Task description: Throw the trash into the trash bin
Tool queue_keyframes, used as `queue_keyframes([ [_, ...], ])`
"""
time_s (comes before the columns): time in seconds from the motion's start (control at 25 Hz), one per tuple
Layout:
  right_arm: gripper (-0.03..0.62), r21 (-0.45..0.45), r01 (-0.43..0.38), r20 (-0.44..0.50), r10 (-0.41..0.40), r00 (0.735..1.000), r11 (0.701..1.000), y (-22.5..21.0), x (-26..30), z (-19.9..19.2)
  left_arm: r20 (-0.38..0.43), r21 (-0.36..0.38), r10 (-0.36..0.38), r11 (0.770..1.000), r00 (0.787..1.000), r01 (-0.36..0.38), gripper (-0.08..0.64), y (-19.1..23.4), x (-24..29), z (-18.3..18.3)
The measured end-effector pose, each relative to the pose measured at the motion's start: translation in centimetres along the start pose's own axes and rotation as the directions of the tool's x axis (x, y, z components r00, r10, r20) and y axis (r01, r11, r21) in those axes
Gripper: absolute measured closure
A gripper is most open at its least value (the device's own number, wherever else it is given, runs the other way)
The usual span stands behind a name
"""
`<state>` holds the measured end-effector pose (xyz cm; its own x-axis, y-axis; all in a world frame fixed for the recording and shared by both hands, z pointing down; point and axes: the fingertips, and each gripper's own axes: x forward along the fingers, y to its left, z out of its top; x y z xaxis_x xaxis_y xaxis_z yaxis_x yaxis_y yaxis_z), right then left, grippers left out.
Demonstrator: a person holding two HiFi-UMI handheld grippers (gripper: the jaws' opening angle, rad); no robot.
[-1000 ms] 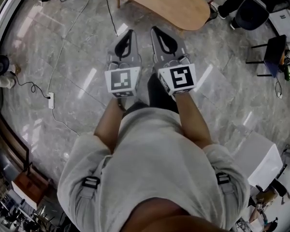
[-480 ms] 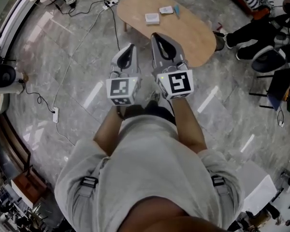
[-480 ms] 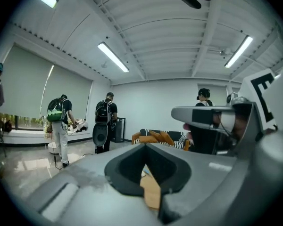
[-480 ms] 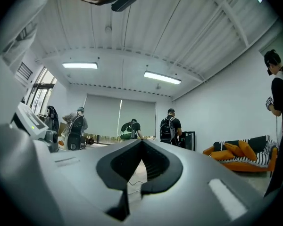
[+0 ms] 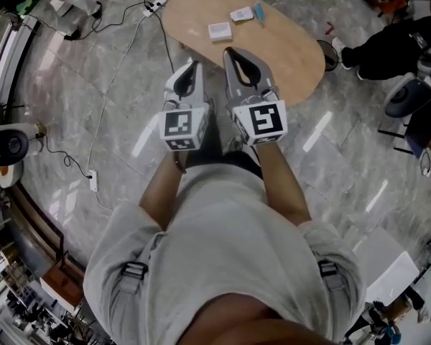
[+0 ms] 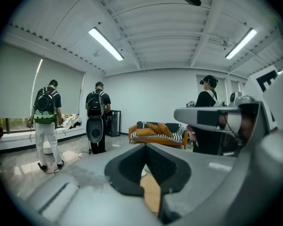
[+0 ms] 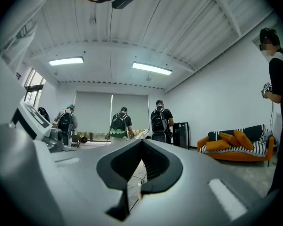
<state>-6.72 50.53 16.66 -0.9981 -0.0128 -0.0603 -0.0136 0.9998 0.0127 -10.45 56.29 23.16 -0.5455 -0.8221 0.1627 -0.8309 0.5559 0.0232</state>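
Note:
In the head view an oval wooden table [image 5: 287,49] lies just ahead of both grippers. Small bits lie on its top: a white packet [image 5: 219,30], a white card [image 5: 241,14] and a blue piece [image 5: 259,11]. My left gripper [image 5: 194,65] and right gripper [image 5: 228,50] are held side by side at chest height, pointing at the table, and the right one's tips overlap the table's near edge in this view. Both are shut with nothing between the jaws, as the left gripper view [image 6: 145,146] and the right gripper view [image 7: 142,140] also show. I cannot pick out a trash bin.
Cables and a power strip [image 5: 93,181] trail over the marble floor at left. A seated person's legs [image 5: 388,49] and a chair [image 5: 406,95] are at right, with a white box [image 5: 381,254] behind. People with backpacks [image 7: 119,124] and an orange sofa [image 6: 155,132] stand further off.
The table has drawn nearer and slid down the head view as the person walks toward it. Both grippers stay side by side and shut.

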Motion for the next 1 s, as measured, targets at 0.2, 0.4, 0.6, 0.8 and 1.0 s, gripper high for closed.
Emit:
queue_keyframes([
  [0.2, 0.584, 0.007, 0.042, -0.079, -0.042, 0.996, 0.999, -3.7, 6.5, -3.5, -0.109, 0.112, -0.076, 0.990, 0.991, 0.088, 0.543, 3.2, 8.9, -2.4],
  [0.4, 0.584, 0.048, 0.124, -0.220, -0.111, 0.969, 0.991, -8.0, 12.4, -10.4, -0.190, 0.101, -0.159, 0.978, 0.969, 0.180, 0.543, 6.2, 18.0, -6.3],
  [0.6, 0.584, 0.107, 0.200, -0.324, -0.156, 0.933, 0.974, -12.2, 18.2, -17.5, -0.341, 0.110, -0.311, 0.924, 0.887, 0.366, 0.543, 6.8, 26.0, -12.3],
  [0.8, 0.584, 0.141, 0.278, -0.399, -0.202, 0.894, 0.950, -16.3, 20.3, -24.3, -0.541, 0.118, -0.396, 0.838, 0.742, 0.533, 0.543, 7.2, 32.1, -22.3],
  [1.0, 0.584, 0.158, 0.366, -0.499, -0.246, 0.831, 0.917, -18.3, 19.5, -33.4, -0.619, 0.134, -0.402, 0.793, 0.675, 0.595, 0.543, 7.0, 35.8, -29.1],
])
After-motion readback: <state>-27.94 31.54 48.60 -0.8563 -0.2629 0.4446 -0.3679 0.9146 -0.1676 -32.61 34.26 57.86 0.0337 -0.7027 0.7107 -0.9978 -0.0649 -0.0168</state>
